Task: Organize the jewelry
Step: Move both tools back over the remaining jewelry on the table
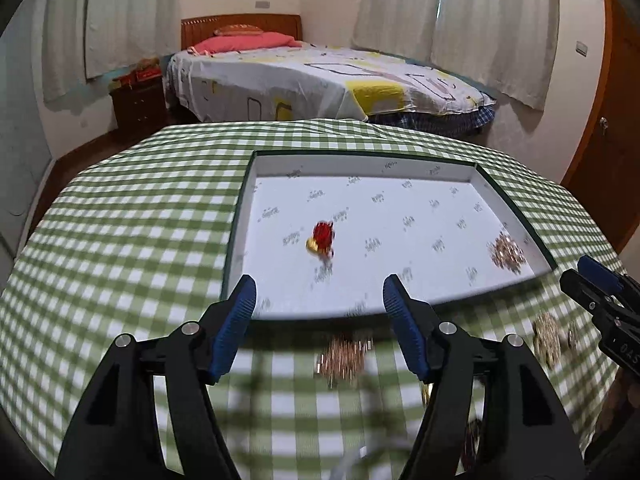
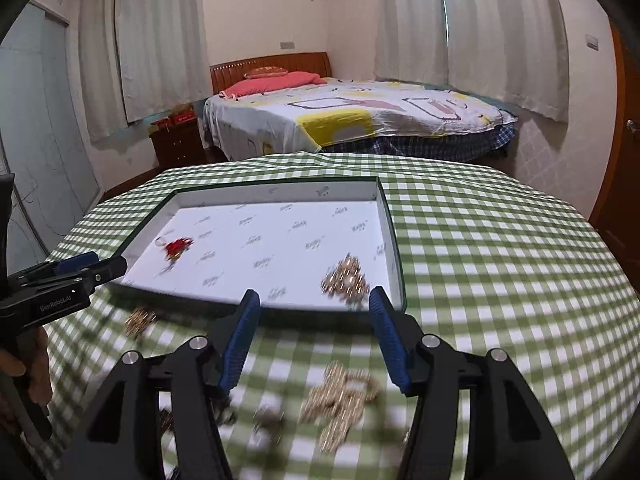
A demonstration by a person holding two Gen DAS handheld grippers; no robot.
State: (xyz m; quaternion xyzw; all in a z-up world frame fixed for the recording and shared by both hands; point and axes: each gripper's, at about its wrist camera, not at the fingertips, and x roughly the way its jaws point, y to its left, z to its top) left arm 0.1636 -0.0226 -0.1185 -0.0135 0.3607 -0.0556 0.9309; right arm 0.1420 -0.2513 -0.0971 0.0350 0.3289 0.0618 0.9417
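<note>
I had the red-and-gold piece (image 1: 322,240) lying inside the white tray (image 1: 362,168), just ahead of my left gripper (image 1: 320,300), and a gold cluster (image 2: 347,280) sat in the tray's near corner, right off my right gripper (image 2: 314,310). Both sets of jaws stood apart with nothing between the blue pads (image 1: 238,320). More gold jewelry (image 2: 340,400) lay blurred on the green checked cloth (image 2: 500,260) below my right gripper, outside the tray.
</note>
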